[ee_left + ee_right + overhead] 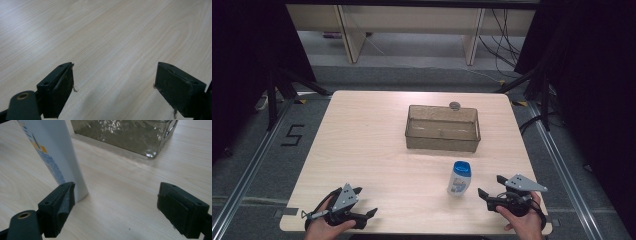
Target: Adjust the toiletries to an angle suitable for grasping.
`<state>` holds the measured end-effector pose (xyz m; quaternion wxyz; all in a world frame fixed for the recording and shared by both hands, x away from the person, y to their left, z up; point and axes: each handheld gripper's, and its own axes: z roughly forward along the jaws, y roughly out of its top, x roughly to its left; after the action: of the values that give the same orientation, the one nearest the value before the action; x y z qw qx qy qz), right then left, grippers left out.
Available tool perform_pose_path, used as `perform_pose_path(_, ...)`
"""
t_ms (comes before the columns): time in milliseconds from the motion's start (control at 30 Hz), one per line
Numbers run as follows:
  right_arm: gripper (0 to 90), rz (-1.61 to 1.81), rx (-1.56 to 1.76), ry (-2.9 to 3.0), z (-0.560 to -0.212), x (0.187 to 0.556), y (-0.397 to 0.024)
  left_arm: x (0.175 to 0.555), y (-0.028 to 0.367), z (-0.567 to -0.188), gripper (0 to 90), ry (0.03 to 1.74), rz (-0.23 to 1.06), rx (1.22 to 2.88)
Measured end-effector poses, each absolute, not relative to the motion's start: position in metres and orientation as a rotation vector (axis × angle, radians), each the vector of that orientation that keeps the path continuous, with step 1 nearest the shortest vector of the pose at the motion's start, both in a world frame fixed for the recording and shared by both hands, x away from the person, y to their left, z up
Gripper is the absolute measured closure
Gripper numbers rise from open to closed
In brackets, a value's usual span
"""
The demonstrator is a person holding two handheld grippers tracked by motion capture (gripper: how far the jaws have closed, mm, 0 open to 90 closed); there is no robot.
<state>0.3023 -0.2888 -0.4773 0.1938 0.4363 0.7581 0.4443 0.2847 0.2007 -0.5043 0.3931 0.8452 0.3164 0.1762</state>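
A white bottle with a blue cap (pixel 459 178) stands upright on the table (pixel 377 150), in front of a clear plastic bin (pixel 443 128). My right gripper (pixel 490 188) rests open just right of the bottle; in the right gripper view (pixel 116 205) the bottle's white body (pixel 57 152) stands just beyond the left jaw, outside the gap, and the bin (pixel 130 135) lies beyond. At the front left edge my left gripper (pixel 363 202) stands open, with bare wood between the jaws in the left gripper view (pixel 115 85).
A small round grey object (pixel 455 105) sits at the bin's far rim. Pale wood spreads over the left half of the table. Black stands and cables flank the table on the floor, with a white shelf unit (pixel 412 30) behind.
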Motion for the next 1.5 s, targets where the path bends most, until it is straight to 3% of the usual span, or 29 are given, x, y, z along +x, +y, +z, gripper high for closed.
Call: perform_pose_path(1500, 15.7, 1.404, 0.98, 2.196, -0.47, 0.304, -0.251, 0.284, 0.198, -0.507, 15.2, 0.829, 0.435, 2.122)
